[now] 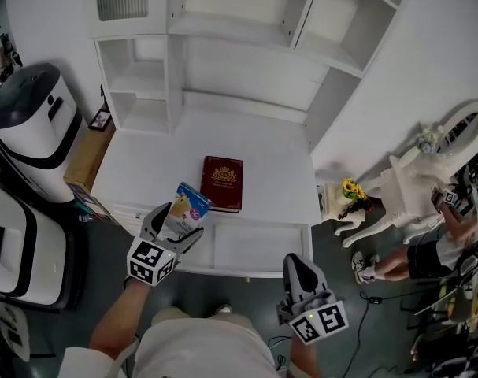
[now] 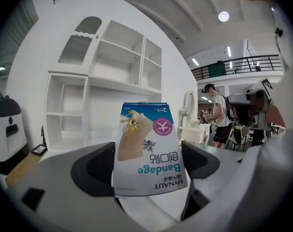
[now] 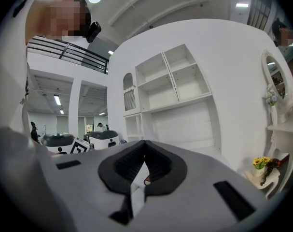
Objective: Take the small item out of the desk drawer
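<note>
Gripping the bandage box (image 2: 148, 149) across its width with jaws spread wide, the left gripper (image 1: 178, 225) holds it above the open desk drawer (image 1: 254, 250). Squeeze evenly and set it down gently beside the red book (image 1: 222, 183). The right gripper (image 1: 300, 270) hangs closed and empty.

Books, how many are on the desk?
1. The red book lies on the white desk, just right of the bandage box held by the left gripper. None seems hidden.
</note>
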The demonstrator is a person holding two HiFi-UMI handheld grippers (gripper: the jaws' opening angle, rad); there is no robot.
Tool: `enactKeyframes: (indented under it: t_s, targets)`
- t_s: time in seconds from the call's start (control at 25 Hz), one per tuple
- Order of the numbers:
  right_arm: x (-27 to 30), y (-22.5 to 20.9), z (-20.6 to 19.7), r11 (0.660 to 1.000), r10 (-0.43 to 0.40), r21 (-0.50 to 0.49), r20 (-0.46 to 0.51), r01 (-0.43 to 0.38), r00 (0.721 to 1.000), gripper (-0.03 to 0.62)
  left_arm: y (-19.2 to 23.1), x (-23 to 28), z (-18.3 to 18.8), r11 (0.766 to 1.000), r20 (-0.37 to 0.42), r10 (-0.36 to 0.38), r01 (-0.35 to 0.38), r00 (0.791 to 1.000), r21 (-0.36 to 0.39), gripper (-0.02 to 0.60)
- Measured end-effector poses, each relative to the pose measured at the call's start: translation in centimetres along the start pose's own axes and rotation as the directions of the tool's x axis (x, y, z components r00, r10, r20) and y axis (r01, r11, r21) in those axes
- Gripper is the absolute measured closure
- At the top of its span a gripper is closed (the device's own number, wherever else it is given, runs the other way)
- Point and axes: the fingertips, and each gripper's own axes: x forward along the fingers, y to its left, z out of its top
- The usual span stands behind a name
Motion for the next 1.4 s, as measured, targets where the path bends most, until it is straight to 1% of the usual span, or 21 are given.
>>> enactKeyframes:
  t_s: [0.2, 0.44, 0.6, 0.72, 0.84, 0.96, 1.16, 1.28, 1.4]
  targets:
    - [1.4, 0.0, 1.1, 1.0, 0.001, -0.018, 0.015, -0.001, 1.0, 0.585, 2.1, -2.3, 3.4, 0.999, 0.087, 0.046, -0.045, 0.995, -0.012, 0.146]
    - [2.6, -0.7, 2.5, 0.999, -0.006, -0.041, 0.035, 0.008, 0.999, 0.585, 3.9, -5.3, 7.1, 0.995, 0.178, 0.102, -0.099, 0.979, -0.025, 0.146]
    - [3.3, -1.5, 3.2, 0.999, -0.018, -0.048, 0.045, 0.02, 0.999, 0.585, 4.8, -7.5, 9.5, 0.991, 0.237, 0.135, -0.135, 0.962, -0.017, 0.146]
    - [3.6, -2.0, 3.4, 0.998, -0.028, -0.051, 0.05, 0.03, 0.998, 0.585, 5.6, -9.6, 10.9, 0.984, 0.268, 0.174, -0.175, 0.948, -0.02, 0.146]
    - [3.6, -2.6, 4.0, 0.997, -0.038, -0.063, 0.06, 0.042, 0.997, 0.585, 6.4, -11.9, 12.1, 0.974, 0.298, 0.221, -0.223, 0.929, -0.025, 0.144]
    - [3.5, -3.5, 4.8, 0.994, -0.058, -0.083, 0.071, 0.064, 0.996, 0.585, 6.8, -13.7, 13.2, 0.966, 0.328, 0.25, -0.256, 0.911, -0.025, 0.146]
    - [2.8, -4.5, 5.9, 0.99, -0.092, -0.102, 0.085, 0.101, 0.992, 0.585, 6.8, -16.2, 14.6, 0.958, 0.374, 0.279, -0.284, 0.885, -0.043, 0.146]
    - [2.3, -4.7, 6.3, 0.987, -0.111, -0.108, 0.096, 0.121, 0.989, 0.585, 6.7, -17.3, 14.8, 0.955, 0.382, 0.291, -0.292, 0.877, -0.058, 0.146]
    - [1.6, -4.9, 6.4, 0.984, -0.133, -0.11, 0.101, 0.144, 0.986, 0.585, 6.8, -18.3, 14.9, 0.953, 0.391, 0.302, -0.288, 0.869, -0.095, 0.146]
